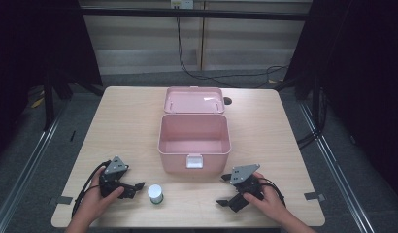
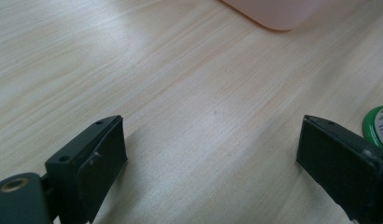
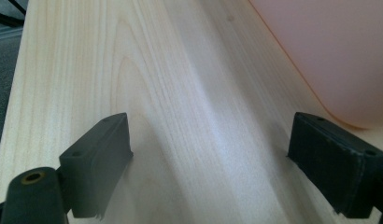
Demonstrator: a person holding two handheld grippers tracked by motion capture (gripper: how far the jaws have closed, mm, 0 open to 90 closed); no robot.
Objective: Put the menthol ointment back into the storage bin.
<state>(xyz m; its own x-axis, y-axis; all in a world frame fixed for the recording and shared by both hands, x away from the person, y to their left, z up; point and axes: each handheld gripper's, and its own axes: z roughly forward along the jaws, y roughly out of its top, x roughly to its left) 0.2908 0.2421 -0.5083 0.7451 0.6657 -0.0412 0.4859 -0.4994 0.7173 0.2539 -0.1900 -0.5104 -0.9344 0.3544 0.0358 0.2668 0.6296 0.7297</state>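
The counter [image 1: 119, 121] takes up most of the middle of the high view, pale wood grain all over. Dead centre on it sits the pink box [image 1: 194, 143], lid flipped back toward the top of the frame and nothing visible inside. A rounded corner of it pokes into the top right of my left gripper view, and its wall runs down the right side of my right gripper view.

My right gripper [image 1: 225, 190] is at lower right in the high view, just below the box's right front corner, jaws spread wide with bare wood between them. My left gripper [image 1: 137, 188] is at lower left, jaws also wide apart and gripping nothing (just counter between the pads).

Smallest thing: the little green jar [image 1: 155, 193] with a white lid, standing upright at bottom centre, just right of my left gripper's tips. Its green rim peeks in at the right edge of the left gripper view.
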